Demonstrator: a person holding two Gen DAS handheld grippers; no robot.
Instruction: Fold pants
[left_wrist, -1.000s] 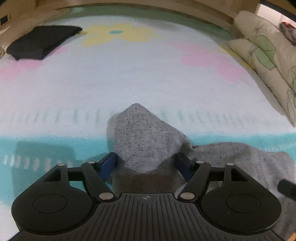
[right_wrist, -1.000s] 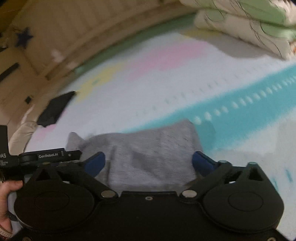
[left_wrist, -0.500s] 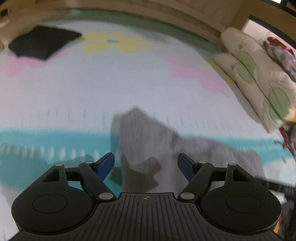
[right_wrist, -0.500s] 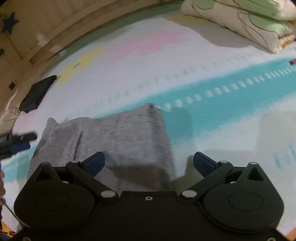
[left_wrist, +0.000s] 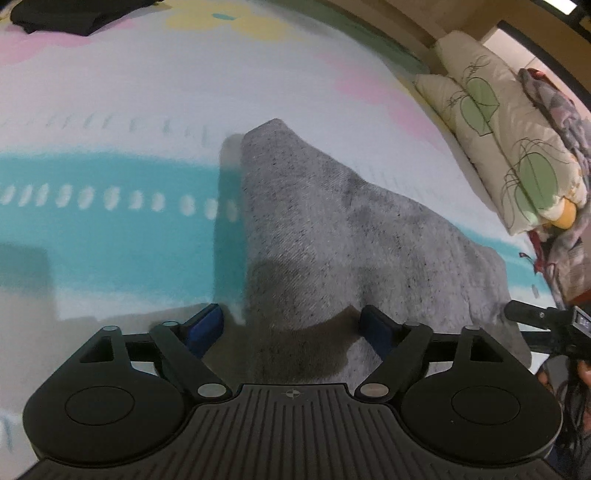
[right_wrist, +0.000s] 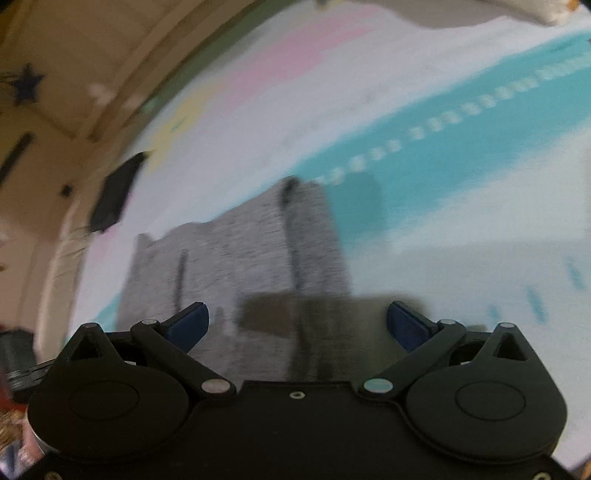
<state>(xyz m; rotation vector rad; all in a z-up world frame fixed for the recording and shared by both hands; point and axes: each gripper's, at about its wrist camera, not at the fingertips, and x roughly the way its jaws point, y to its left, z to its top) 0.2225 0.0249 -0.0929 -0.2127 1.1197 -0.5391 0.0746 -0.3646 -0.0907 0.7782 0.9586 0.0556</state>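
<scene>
Item: grey pants (left_wrist: 317, 236), folded into a compact stack, lay at frame centre on the flower-print blanket (left_wrist: 110, 229), across its teal stripe. Left gripper (left_wrist: 291, 325): jaws opening, wide, the cloth's near edge between the blue pads but unpressed. Right gripper (right_wrist: 295, 321): jaws wide, clamping nothing, the stack's near edge below them. Pillows (left_wrist: 509, 147) upper right; dark folded garment (left_wrist: 66, 14) upper left. Risk: a pad snagging the top layer on withdrawal would likely drag the fold open.
</scene>
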